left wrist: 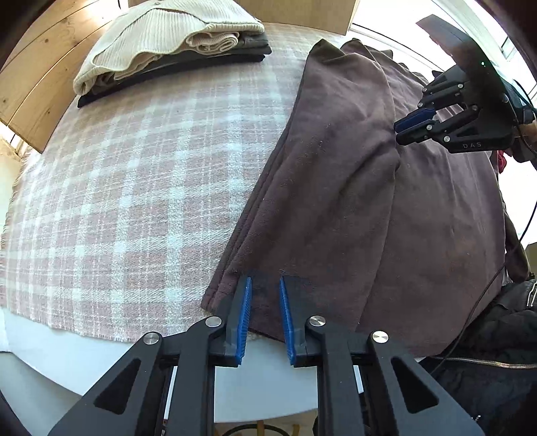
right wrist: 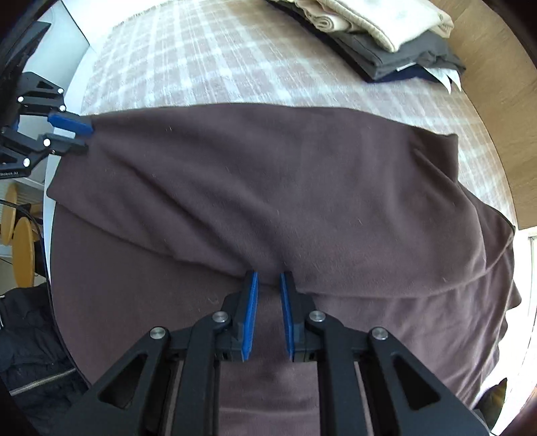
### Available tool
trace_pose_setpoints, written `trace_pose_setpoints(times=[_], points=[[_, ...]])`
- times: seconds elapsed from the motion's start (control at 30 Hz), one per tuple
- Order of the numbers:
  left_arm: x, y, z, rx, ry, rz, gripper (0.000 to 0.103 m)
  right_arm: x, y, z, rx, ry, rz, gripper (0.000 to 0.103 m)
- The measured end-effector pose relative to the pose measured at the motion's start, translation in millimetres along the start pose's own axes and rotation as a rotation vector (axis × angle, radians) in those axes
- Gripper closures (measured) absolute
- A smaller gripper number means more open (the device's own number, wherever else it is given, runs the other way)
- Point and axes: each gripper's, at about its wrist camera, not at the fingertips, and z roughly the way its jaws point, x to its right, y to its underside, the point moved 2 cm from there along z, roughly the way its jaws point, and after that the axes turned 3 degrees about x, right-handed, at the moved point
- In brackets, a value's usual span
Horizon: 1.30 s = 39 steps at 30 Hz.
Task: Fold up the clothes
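Note:
A dark brown garment [left wrist: 335,187] lies on the plaid blanket [left wrist: 141,174], with one long flap folded over itself. My left gripper [left wrist: 265,280] is open, its fingertips at the garment's near hem corner, nothing between them. My right gripper [right wrist: 268,275] is open too, its tips at the edge of the folded flap [right wrist: 268,187]. In the left wrist view the right gripper [left wrist: 401,132] hovers at the flap's far edge. In the right wrist view the left gripper [right wrist: 85,135] sits at the garment's left corner.
A stack of folded clothes [left wrist: 167,43], cream knit on top of dark items, sits at the far side of the blanket and shows in the right wrist view [right wrist: 379,30]. A black jacket [left wrist: 496,352] lies beyond the table edge. Wooden boards [left wrist: 43,67] stand behind.

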Motion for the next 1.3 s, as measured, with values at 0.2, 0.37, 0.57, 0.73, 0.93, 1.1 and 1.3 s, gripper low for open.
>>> trace_pose_setpoints(times=[0.2,0.37,0.57,0.73,0.93,1.1,1.3], points=[[60.8,-7.3,-16.4,0.029,0.126,0.136,0.079,10.6,-10.3,8.2,0.097,-0.076,0.117,0.097],[68.1,9.5,9.2,-0.065,0.011,0.227,0.082,17.5,-8.2,50.4,0.062,-0.139,0.189,0.099],[49.7,18.1,-2.7,-0.111,0.082,0.163,0.096,29.3,8.8,84.8,0.024,-0.147,0.24,0.103],[27.4,15.4,-39.6,-0.039,0.092,0.093,0.063,26.4,17.8,95.7,-0.018,-0.069,0.182,0.102],[-31.0,-2.0,-52.1,0.007,-0.027,0.009,0.042,52.4,-0.4,82.1,0.063,0.036,0.084,0.061],[-52.0,6.0,-26.6,-0.111,-0.031,0.017,0.054,143.3,-42.3,92.5,0.01,0.005,0.254,0.061],[-53.8,6.0,-13.3,-0.146,-0.002,0.007,0.068,183.7,-72.6,125.0,-0.085,-0.052,0.469,0.061]])
